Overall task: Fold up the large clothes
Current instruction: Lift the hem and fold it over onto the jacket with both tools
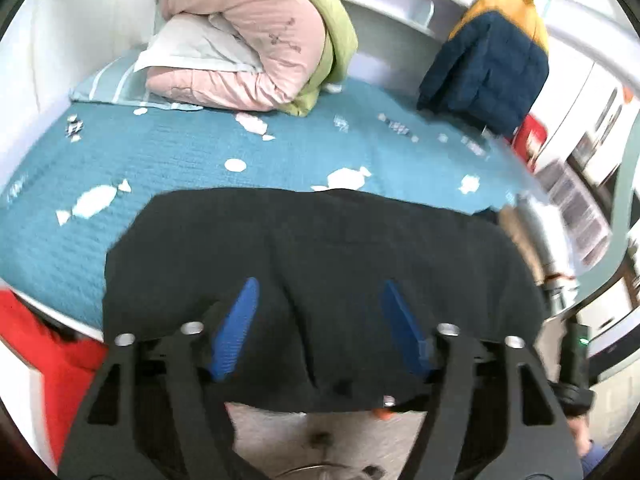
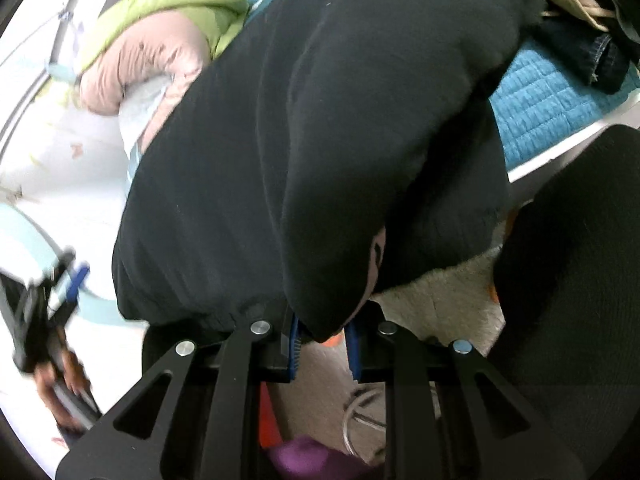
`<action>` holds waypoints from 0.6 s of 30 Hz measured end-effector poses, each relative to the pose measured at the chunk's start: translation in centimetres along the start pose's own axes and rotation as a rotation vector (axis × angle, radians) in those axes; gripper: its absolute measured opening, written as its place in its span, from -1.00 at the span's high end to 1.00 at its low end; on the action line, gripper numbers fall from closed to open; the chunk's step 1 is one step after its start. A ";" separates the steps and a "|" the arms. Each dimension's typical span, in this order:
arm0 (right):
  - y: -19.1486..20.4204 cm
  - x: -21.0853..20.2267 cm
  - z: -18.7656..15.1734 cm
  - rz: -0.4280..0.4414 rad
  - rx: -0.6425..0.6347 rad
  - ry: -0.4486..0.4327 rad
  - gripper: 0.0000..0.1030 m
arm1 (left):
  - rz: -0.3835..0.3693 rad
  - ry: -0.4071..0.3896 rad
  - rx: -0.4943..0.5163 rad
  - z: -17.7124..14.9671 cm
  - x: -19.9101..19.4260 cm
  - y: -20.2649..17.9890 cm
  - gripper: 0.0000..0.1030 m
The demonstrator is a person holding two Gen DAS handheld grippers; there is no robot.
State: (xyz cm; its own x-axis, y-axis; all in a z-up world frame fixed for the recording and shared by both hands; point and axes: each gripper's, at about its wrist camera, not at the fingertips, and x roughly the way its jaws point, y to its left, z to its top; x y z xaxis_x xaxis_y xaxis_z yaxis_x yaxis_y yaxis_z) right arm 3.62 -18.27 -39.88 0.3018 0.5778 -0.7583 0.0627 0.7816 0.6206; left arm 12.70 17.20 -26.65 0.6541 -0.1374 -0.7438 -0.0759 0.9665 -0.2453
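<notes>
A large black garment [image 1: 320, 240] lies over the near edge of a bed with a teal quilted cover [image 1: 192, 152], its lower part hanging off the edge. My left gripper [image 1: 320, 286] hovers over it, open, its blue pads [image 1: 236, 328] wide apart and not pressing the cloth. In the right wrist view the same black garment [image 2: 320, 120] fills the middle. My right gripper [image 2: 324, 340] is shut on a bunched fold of its hanging edge. The left gripper [image 2: 68, 280] shows blurred at the far left of that view, held by a hand [image 2: 52, 392].
A rolled pink and green duvet [image 1: 256, 40] and a pillow [image 1: 192, 48] sit at the head of the bed. A navy and yellow jacket [image 1: 492, 64] stands at the far right corner. Beige and denim clothes [image 2: 580, 20] lie on the bed. A black chair [image 2: 572, 280] stands on the pale carpet [image 2: 436, 304].
</notes>
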 end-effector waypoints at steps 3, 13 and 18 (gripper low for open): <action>-0.5 0.6 -0.1 -0.018 0.010 0.037 0.67 | -0.018 0.050 -0.009 0.4 3.4 0.9 -0.45; 3.2 -1.7 2.2 -0.086 -0.101 0.092 0.48 | 0.024 0.205 -0.068 -3.7 11.1 4.3 -0.43; 8.1 -6.0 3.9 -0.143 -0.292 -0.064 0.48 | 0.011 0.172 -0.050 -5.0 10.8 4.7 -0.43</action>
State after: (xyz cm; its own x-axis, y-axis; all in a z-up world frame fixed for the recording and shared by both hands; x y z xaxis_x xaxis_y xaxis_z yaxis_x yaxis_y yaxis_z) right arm 6.00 -16.32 -29.55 0.3691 0.4483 -0.8141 -0.1632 0.8936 0.4181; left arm 15.59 19.16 -38.94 0.5146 -0.1661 -0.8412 -0.1221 0.9569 -0.2637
